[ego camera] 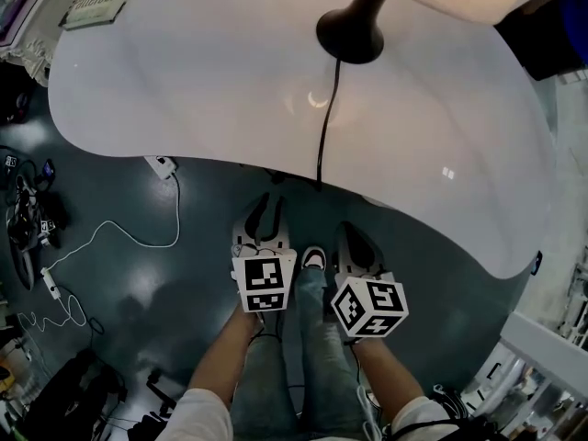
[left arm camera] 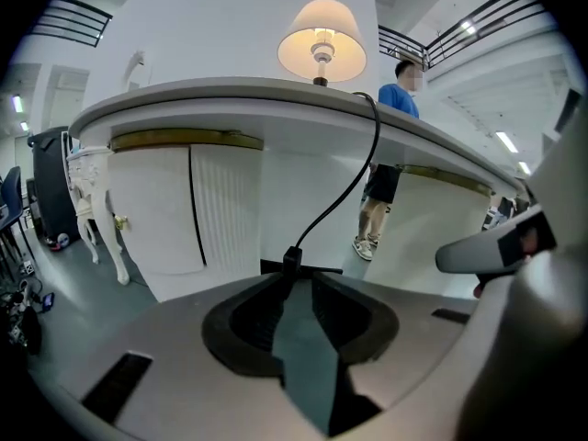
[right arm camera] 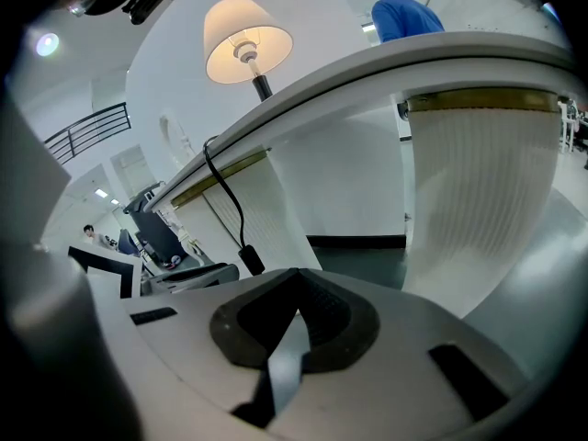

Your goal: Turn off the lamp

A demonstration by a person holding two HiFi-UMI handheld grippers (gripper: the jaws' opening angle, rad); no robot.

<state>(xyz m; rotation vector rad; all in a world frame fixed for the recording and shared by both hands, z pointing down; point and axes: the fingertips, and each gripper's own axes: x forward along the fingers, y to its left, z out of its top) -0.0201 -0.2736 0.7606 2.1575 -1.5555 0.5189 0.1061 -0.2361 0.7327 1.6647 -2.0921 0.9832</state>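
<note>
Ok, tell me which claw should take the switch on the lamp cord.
Left, probably. The cord switch hangs straight ahead of the left claw, whose jaws stand apart. From the right claw it sits off to the side, and those jaws look closed.

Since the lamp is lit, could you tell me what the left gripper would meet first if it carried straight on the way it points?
Most likely the black inline switch on the lamp cord, just beyond the open fingers of the left gripper; depth is uncertain.
</note>
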